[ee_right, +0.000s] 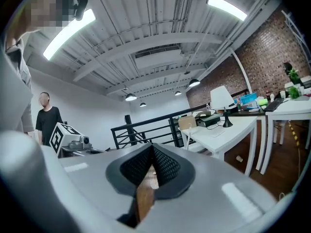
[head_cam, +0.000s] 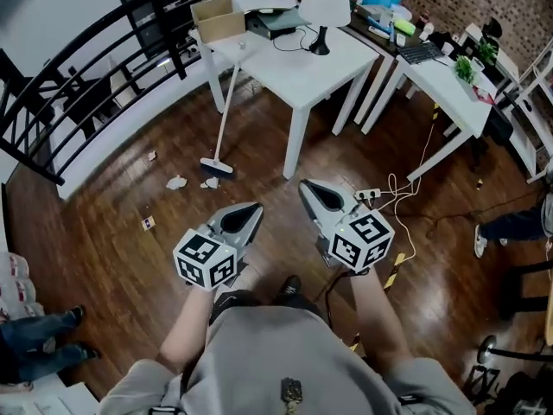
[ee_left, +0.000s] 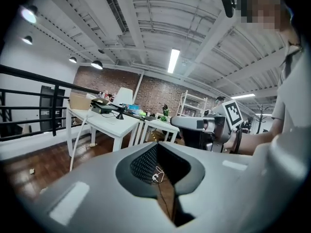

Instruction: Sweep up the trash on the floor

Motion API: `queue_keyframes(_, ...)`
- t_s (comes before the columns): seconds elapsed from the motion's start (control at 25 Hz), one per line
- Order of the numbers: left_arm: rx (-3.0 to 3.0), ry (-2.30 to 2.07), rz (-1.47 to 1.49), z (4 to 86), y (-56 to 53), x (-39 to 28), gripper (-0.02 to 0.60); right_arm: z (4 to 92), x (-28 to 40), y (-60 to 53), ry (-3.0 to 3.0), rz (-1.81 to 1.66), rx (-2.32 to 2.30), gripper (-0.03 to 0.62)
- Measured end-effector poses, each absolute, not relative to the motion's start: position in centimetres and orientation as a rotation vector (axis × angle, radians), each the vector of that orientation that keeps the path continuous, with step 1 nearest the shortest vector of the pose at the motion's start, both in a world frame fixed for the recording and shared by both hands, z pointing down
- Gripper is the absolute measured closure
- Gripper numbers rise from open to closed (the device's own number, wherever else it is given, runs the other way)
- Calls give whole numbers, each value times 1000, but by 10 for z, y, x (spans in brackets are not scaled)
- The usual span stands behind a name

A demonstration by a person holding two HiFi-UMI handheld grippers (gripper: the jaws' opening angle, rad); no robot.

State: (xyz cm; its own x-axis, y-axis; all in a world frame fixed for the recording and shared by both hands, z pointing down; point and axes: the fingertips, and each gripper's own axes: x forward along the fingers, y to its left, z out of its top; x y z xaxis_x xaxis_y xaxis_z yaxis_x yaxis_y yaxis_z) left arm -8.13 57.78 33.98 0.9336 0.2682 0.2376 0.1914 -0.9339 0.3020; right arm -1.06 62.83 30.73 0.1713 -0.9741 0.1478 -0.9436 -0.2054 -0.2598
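A white broom [head_cam: 226,115] leans against the white table [head_cam: 298,80], with its head [head_cam: 216,166] on the wooden floor. Two crumpled paper scraps [head_cam: 176,181] [head_cam: 210,182] lie beside the broom head, and smaller bits [head_cam: 152,156] [head_cam: 148,223] lie further left. My left gripper [head_cam: 256,207] and right gripper [head_cam: 304,185] are held side by side in front of me, short of the trash and touching nothing. Both are shut with nothing between the jaws. In the left gripper view the left gripper [ee_left: 155,145] points toward the table and the broom [ee_left: 77,142]. The right gripper [ee_right: 151,147] points toward the railing.
A black railing [head_cam: 95,67] curves along the back left. A second white table [head_cam: 445,85] stands at the right, with a power strip [head_cam: 368,194] and yellow cable [head_cam: 406,232] on the floor. A lamp [head_cam: 322,11] and cardboard box [head_cam: 218,20] sit on the table. Other people's feet [head_cam: 52,331] [head_cam: 480,240] are nearby.
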Motion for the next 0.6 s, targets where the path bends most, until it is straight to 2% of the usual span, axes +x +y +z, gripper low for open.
queue_keyframes(0.28,2838,188,423,340,557,-45,577,314,35,605,1991,-440,-2197,594)
queue_keyframes(0.6,2808,93,363,357,482,9,577,329,80,526,2125,-482,-2167,594)
